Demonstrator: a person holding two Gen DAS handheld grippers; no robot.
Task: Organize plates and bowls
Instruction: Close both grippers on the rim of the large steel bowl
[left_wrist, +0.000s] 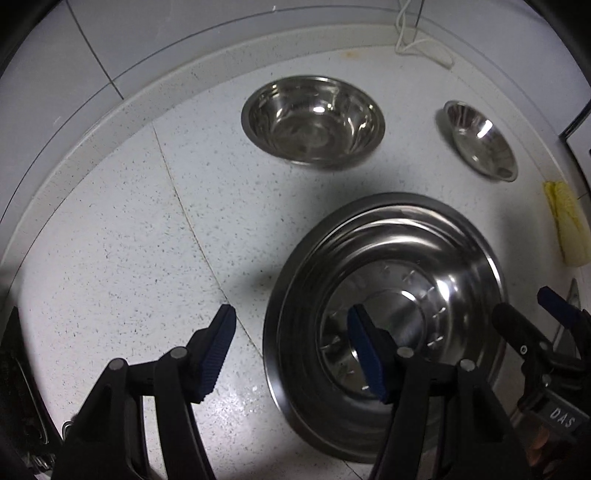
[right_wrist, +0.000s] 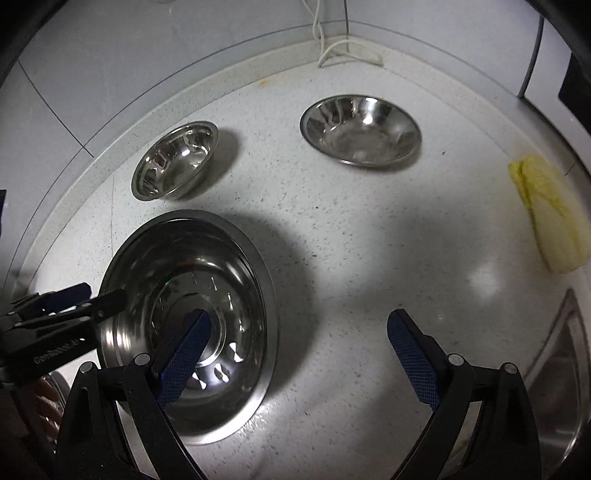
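Two claws, left claw (left_wrist: 291, 341) and right claw (right_wrist: 299, 341), hung spread and empty beside the stacked basins (left_wrist: 384, 317), so nesting a far bowl (left_wrist: 314, 120) seemingly came next.

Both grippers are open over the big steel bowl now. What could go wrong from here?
1. Both grippers, left gripper and right gripper, crowd the large bowl; they may collide.
2. The bowl's thin, slick rim could slip from the pads.
3. Carrying it toward the two smaller bowls could knock them or the cabbage.
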